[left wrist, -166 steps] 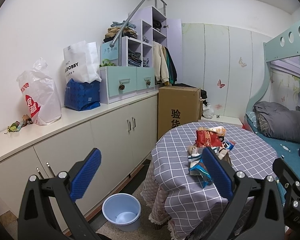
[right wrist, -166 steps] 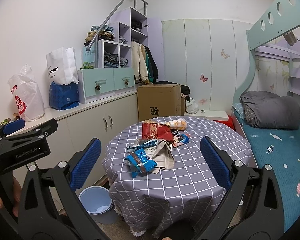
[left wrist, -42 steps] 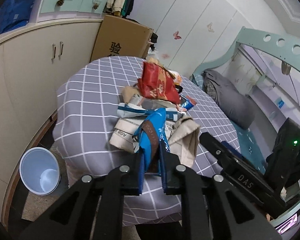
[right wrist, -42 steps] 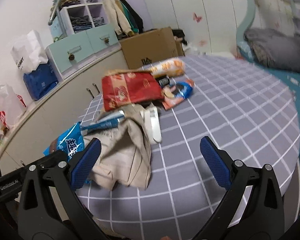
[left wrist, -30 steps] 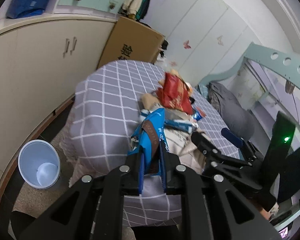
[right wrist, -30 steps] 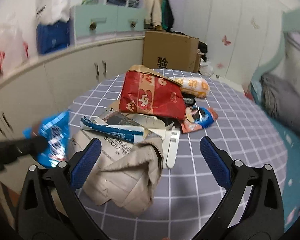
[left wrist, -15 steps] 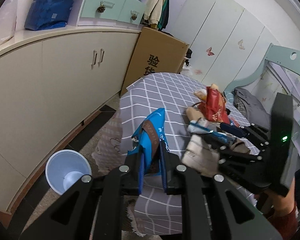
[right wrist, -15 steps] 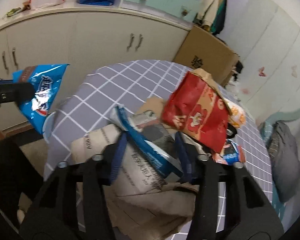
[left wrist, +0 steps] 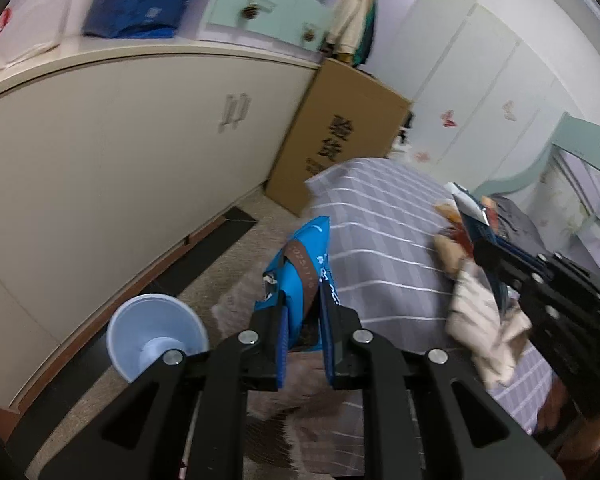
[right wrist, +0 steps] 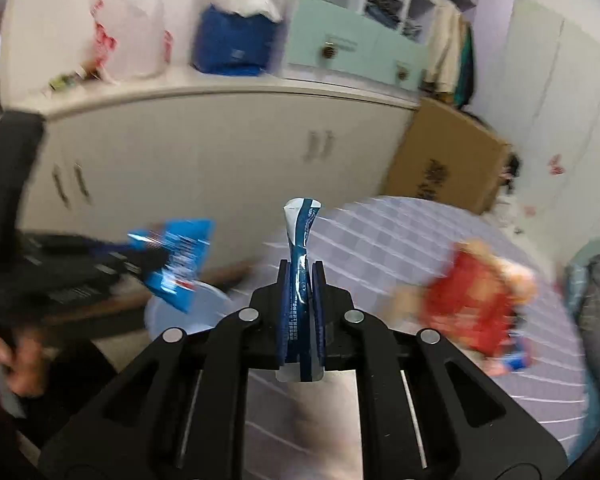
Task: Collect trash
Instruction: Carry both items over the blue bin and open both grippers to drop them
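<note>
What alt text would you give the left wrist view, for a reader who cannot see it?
The left gripper is shut on a blue snack wrapper, held above the floor near a pale blue bin standing by cream cabinets. To the right, the right gripper holds a blue-and-white wrapper over a table with a grey checked cloth and more litter.

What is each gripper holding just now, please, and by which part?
Left gripper: blue snack wrapper, by its lower end. Right gripper: blue-and-white wrapper, near its lower end, jaws just closed.
</note>
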Tool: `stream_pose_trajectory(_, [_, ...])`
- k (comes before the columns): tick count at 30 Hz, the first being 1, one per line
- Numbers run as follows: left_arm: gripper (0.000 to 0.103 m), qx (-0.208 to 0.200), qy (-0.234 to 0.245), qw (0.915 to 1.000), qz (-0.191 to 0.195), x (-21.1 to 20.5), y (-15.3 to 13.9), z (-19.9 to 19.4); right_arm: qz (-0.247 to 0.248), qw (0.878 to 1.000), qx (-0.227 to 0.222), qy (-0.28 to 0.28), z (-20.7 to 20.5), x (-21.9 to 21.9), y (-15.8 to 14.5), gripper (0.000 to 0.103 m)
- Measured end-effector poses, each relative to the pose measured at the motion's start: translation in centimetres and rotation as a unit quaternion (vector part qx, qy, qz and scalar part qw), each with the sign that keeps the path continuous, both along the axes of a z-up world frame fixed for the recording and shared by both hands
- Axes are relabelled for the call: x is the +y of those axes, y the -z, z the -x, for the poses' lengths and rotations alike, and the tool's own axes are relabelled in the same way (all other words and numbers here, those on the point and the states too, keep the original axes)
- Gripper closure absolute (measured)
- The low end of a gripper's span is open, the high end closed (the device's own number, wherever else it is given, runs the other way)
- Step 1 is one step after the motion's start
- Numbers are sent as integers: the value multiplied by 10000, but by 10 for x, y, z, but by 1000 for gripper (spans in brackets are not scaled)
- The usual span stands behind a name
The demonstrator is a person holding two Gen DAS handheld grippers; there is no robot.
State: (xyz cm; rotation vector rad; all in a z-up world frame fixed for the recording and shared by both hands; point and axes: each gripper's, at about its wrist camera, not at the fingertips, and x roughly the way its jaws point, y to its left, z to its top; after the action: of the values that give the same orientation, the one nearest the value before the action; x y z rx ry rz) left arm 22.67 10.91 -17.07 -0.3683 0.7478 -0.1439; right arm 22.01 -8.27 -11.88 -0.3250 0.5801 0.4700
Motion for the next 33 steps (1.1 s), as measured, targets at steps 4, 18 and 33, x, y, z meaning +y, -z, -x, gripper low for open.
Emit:
stream_pose_trajectory(4, [89,299,-401,9987,-51,41,25,-8,-358,9976,500,-316,-12,57,33,92])
stream_pose_trajectory(18, [89,1627,-1420,9761,-231,149,137,-58,-827,9736,2123,-119,-108,182,185,88])
stream_pose_trajectory(33, [87,2207,-1331,9660,-211,155,201,-80,-414,9736,2196,474,-111,176,230,43])
